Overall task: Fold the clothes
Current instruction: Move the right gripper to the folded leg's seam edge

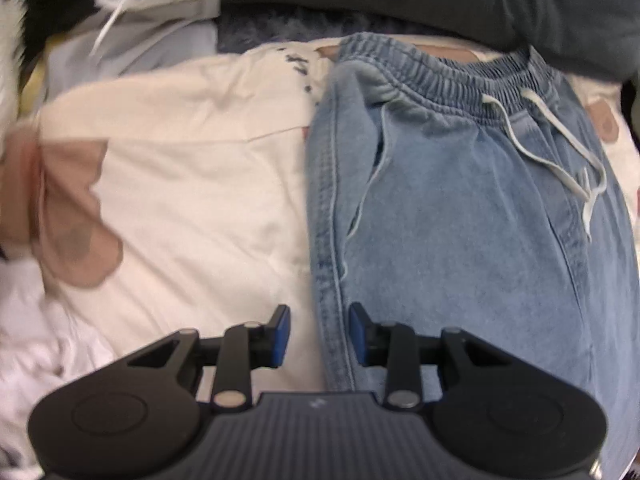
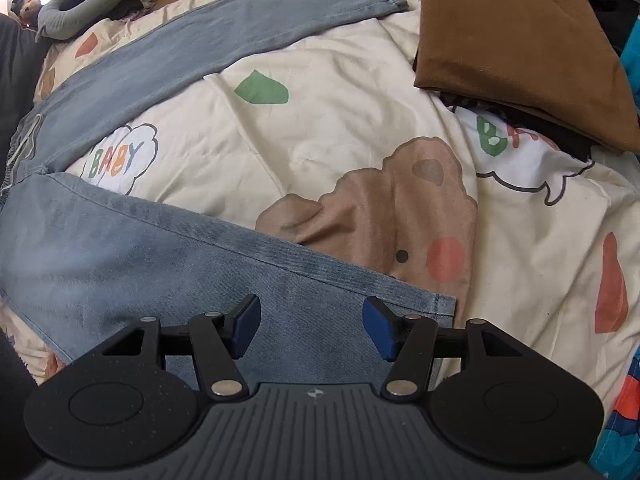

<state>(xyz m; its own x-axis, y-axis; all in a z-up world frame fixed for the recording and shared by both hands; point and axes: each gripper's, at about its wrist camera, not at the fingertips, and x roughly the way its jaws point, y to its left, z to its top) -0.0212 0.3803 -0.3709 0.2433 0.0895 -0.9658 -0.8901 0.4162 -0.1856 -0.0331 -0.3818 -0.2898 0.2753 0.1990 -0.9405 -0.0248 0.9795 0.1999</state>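
Left gripper: blue pads apart, nothing clamped, poised over the outer side seam of the jeans, below the elastic waistband and white drawstring. Right gripper: jaws set wide, empty, above the jeans' near leg close to its hem. The jeans lie flat on a cream cartoon-print duvet, 2 legs spread apart. A brown folded garment rests beyond the jeans, clear of both legs.

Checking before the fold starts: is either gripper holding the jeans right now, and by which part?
Nothing is held. The left gripper is open over the jeans' side seam; the right gripper is open above a leg's hem end.
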